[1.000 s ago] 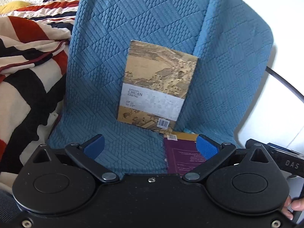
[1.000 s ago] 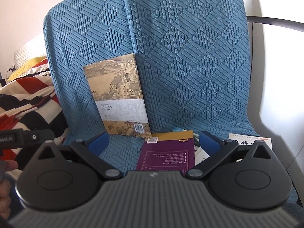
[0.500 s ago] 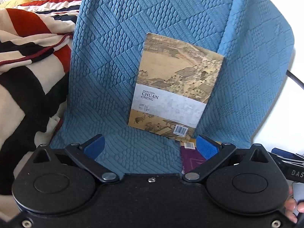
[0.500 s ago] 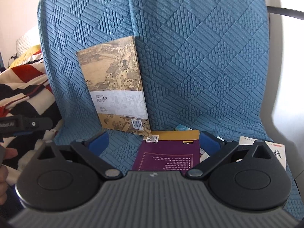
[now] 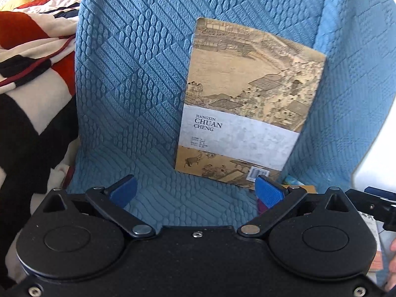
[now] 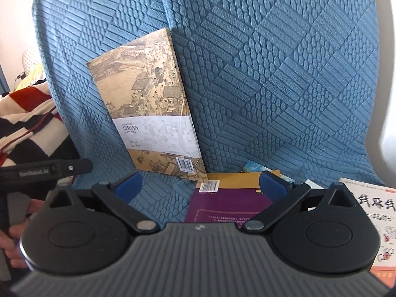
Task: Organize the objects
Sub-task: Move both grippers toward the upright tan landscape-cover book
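You hold both grippers spread, left gripper [image 5: 195, 190] nearing the propped book [image 5: 247, 104]; right gripper [image 6: 201, 182] over the purple book [image 6: 222, 205]; straddle an edge next.

"JIANGXIN CHUAN CHENG" on the painted book [image 5: 245, 109] — perhaps "GenRobot.AI" on the left gripper's handle [image 6: 47, 170].

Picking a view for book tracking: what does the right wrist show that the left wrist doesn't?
Right wrist only: the purple book lying flat nearly whole, the white book, and a hand holding the left gripper's handle. Left wrist only: a broad stretch of the striped blanket. Both: the painted-cover book propped against the blue chair cover, and both the left gripper and right gripper open.
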`<state>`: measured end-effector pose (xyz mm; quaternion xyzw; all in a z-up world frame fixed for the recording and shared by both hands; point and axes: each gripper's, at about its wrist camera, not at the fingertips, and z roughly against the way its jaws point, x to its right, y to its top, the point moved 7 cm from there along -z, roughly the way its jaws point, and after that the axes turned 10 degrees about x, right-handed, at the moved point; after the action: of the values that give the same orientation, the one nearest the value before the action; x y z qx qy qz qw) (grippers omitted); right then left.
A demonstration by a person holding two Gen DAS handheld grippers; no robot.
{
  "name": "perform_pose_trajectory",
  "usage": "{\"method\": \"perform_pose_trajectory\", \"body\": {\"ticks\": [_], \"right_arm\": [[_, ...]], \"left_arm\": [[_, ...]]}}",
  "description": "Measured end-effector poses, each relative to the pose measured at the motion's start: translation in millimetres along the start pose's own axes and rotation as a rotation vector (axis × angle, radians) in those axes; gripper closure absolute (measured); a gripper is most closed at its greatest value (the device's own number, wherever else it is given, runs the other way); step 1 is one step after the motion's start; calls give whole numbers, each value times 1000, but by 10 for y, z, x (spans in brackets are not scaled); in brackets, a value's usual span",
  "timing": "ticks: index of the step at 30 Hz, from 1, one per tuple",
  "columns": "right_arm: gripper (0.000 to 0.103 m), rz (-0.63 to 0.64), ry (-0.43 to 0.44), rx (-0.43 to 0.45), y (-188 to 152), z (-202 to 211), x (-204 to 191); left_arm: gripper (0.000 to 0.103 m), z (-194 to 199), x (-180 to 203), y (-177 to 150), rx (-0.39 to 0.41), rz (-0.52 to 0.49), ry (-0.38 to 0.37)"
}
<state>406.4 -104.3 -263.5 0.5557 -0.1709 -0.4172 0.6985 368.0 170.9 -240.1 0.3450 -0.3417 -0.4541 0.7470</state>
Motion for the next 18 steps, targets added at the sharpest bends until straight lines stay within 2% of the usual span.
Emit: {"method": "perform_pose_trajectory", "body": {"ticks": [7, 16, 18], "right_arm": [[0, -39, 32, -38, 35, -321, 19], [0, -15, 48, -32, 117, -753, 15], [4, 4, 55, -17, 149, -840, -8]], "left_arm": [[1, -292, -36, 90, -17, 6, -12], [3, -645, -12, 148, -41, -18, -22], [5, -706, -20, 146, -52, -19, -22]]}}
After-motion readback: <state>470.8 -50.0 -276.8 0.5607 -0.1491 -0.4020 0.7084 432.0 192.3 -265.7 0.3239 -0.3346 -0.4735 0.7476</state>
